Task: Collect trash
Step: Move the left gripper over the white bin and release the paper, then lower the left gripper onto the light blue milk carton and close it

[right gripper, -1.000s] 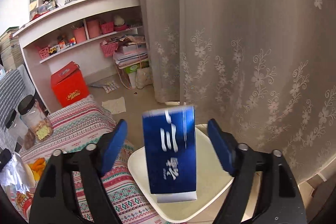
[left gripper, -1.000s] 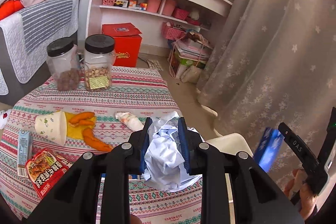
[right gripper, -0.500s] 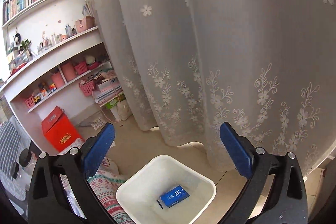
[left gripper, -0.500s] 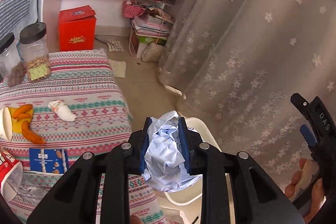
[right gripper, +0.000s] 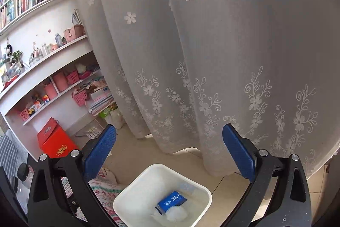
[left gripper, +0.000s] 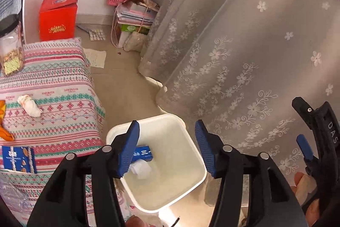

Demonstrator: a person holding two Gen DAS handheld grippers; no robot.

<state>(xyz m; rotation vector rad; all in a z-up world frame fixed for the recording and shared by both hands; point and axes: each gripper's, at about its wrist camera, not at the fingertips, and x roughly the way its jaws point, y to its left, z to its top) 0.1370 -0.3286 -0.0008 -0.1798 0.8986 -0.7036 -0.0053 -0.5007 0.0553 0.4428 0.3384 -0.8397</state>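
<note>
Left tool point(left gripper: 167, 147): jaws spread wide, nothing between them; hangs directly over the white bin point(left gripper: 187, 131); right tool point(right gripper: 169, 153): likewise spread and empty, poised above the same bin point(right gripper: 204, 190).

Bin contents: blue carton point(left gripper: 143, 153) lying flat at the bottom; crumpled white paper point(left gripper: 141, 169) just beside it, touching or nearly so; the right wrist view shows the same carton point(right gripper: 172, 199) and paper point(right gripper: 177, 214), the paper's outline washed out there, so its exact shape is uncertain.

Remaining on the striped worktop point(left gripper: 55, 86): white wad point(left gripper: 29, 104); blue snack packet point(left gripper: 18, 159); orange peel point(left gripper: 4, 133) at the left edge; a glass jar point(left gripper: 10, 50), probably not trash.

Step in hand, judged: return for the next piece; keep the jaws wide while swinging back; approach the wad from above, close around its middle; carry fully over the bin's rim before letting go, since the bin stands close against the worktop's cloth edge.
</note>
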